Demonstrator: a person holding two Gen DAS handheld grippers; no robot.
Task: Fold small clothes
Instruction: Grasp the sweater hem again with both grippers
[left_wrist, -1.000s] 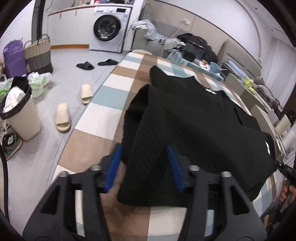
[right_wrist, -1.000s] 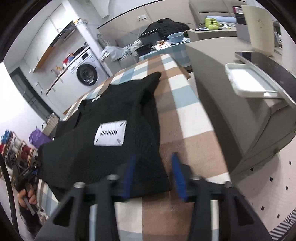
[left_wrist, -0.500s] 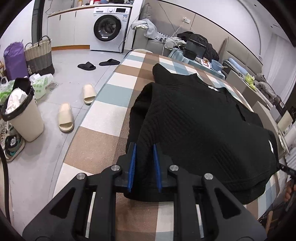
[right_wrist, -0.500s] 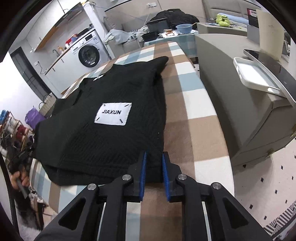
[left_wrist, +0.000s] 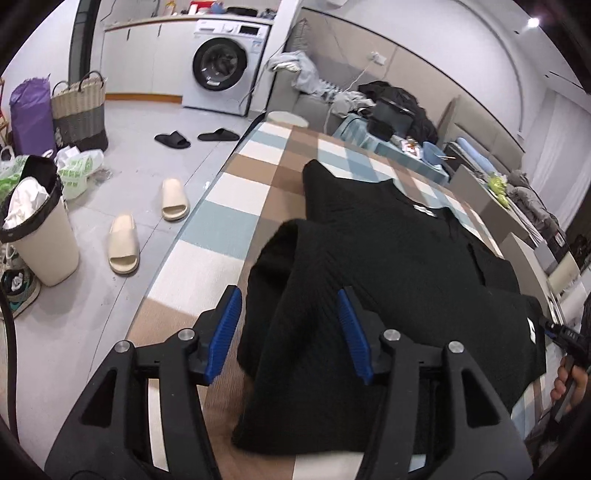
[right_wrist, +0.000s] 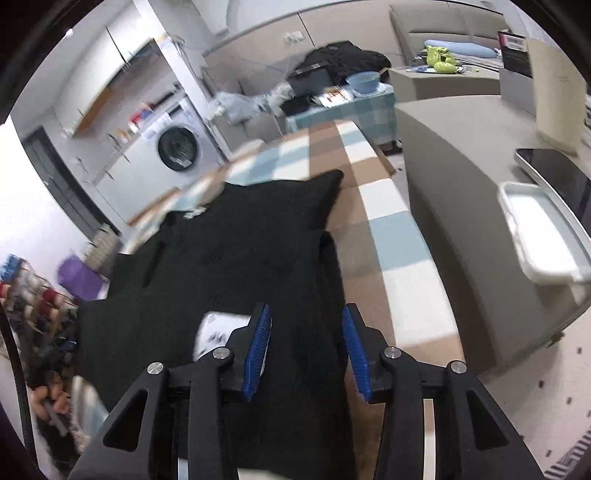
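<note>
A black knit garment (left_wrist: 399, 266) lies on the checked table (left_wrist: 229, 206), its near part folded over the rest. My left gripper (left_wrist: 288, 328) is open over the garment's near left edge, blue pads either side of a raised fold. In the right wrist view the same garment (right_wrist: 240, 258) shows a white label (right_wrist: 218, 332) near my right gripper (right_wrist: 306, 343). That gripper is open over the garment's near right edge. The right wrist view is blurred.
Left of the table, the floor holds a bin (left_wrist: 33, 236), slippers (left_wrist: 123, 247), a basket (left_wrist: 79, 110) and a washing machine (left_wrist: 221, 74). To the right stands a grey counter (right_wrist: 461, 177) with a white tray (right_wrist: 543, 236).
Both grippers were shut on the garment's near edge half a second ago and have opened, letting it go. Both now sit farther forward over the cloth.
</note>
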